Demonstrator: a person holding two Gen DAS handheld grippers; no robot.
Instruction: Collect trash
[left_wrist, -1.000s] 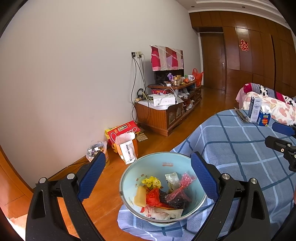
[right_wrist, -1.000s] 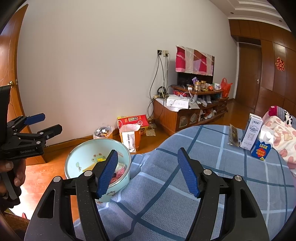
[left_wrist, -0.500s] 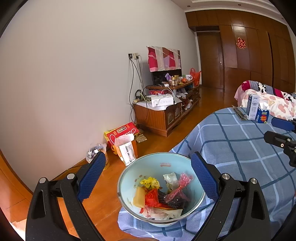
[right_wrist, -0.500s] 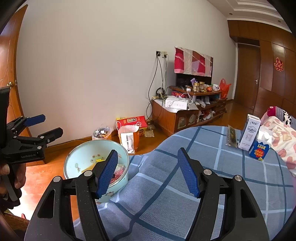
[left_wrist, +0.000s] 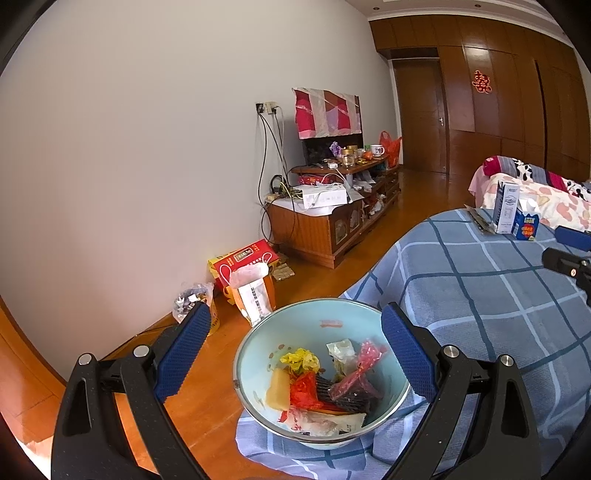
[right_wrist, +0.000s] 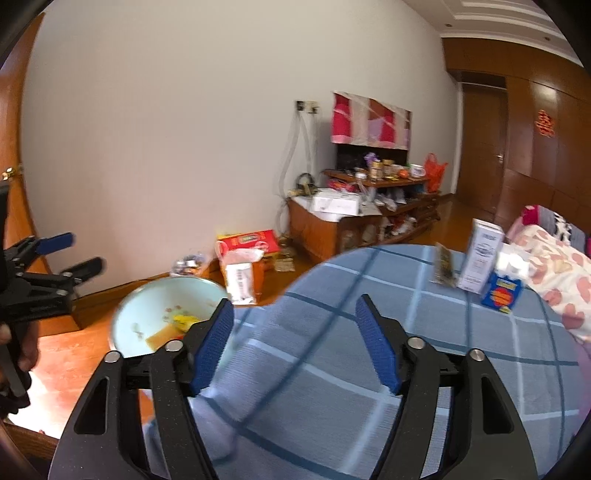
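Observation:
A pale blue bowl (left_wrist: 258, 343) sits at the near edge of the table with the blue checked cloth (left_wrist: 480, 288). It holds several wrappers, among them a yellow one (left_wrist: 300, 359) and a red one (left_wrist: 364, 363). My left gripper (left_wrist: 291, 350) is open and empty, its jaws either side of the bowl, above it. My right gripper (right_wrist: 295, 339) is open and empty over the cloth, right of the bowl (right_wrist: 147, 314). A white carton (right_wrist: 482, 258), a small blue box (right_wrist: 501, 295) and a dark flat packet (right_wrist: 445, 266) stand at the table's far side.
A wooden TV cabinet (left_wrist: 325, 229) with clutter stands by the wall. A red box (left_wrist: 243, 258), a white bag (left_wrist: 253, 291) and a small bag of scraps (left_wrist: 190, 299) lie on the wooden floor. A bed with a flowered cover (left_wrist: 546, 199) is at the right.
My right gripper has swung right and forward over the cloth, its view now blurred; the carton and boxes look nearer. My left gripper has stayed nearly still over the bowl.

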